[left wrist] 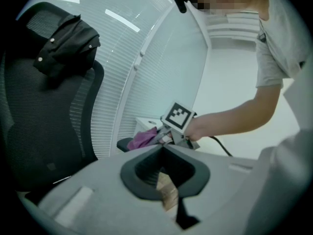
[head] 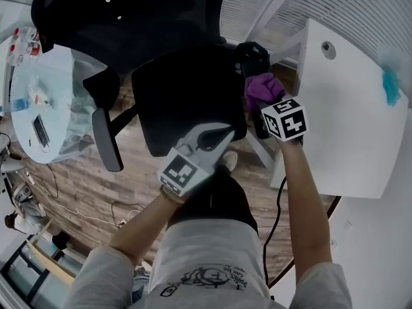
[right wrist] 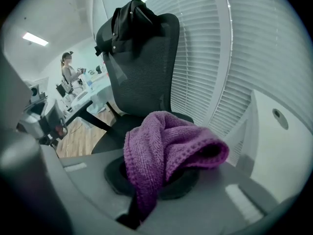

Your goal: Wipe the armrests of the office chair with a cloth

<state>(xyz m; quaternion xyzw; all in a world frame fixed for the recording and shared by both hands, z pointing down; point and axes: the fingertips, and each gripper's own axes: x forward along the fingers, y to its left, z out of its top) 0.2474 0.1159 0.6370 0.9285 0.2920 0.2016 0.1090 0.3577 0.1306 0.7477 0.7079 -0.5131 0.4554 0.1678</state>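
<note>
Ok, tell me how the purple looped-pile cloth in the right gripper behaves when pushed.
Likely floppy: the purple looped-pile cloth droops in folds over the right gripper. Probably light, as one pinch carries the whole bunch. Its textured pile should drag rather than slip.

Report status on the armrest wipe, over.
Right gripper shut on purple cloth, at armrest. Left gripper shut, empty, by seat. Nothing seen blocking.

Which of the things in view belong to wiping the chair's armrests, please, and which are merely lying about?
Part of the job: purple cloth, clamped in the right gripper; office chair; its armrests.
Just lying about: dark garment draped over the backrest; white desk; cluttered round table.
</note>
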